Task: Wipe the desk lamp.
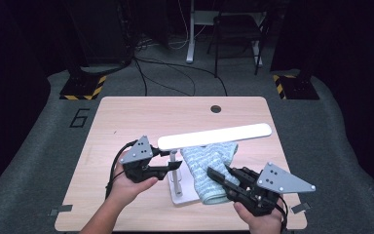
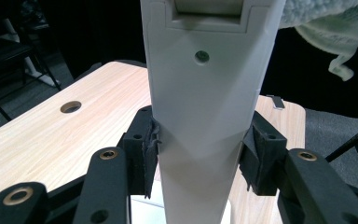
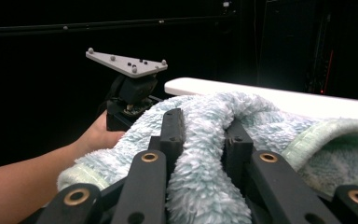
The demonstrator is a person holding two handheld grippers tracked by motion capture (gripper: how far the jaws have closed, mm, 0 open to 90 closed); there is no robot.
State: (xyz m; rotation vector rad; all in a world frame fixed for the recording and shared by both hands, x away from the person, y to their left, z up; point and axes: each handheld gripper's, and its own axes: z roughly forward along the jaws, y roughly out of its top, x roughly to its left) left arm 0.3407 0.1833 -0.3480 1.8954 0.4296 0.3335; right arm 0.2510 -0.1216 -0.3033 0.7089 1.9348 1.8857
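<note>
Two hand-held grippers, bare forearms, no sleeves.
Each gripper, left [image 1: 168, 168] and right [image 1: 219, 174], is matte black with two jointed jaws pinned by brass-ringed rivets, ribbed black pads at the tips, and a grey three-cornered plate [image 1: 283, 179] on top, studded with small dark screws. Black cables [image 1: 113, 168] trail from the bodies.

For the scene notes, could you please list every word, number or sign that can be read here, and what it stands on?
"6": a large dark numeral on the grey floor mat, left of the table.
Yellow-and-black hazard stripes, a sign without words, on the two stand bases on the floor.
Lamp, towel and both grippers: no readable text.
</note>
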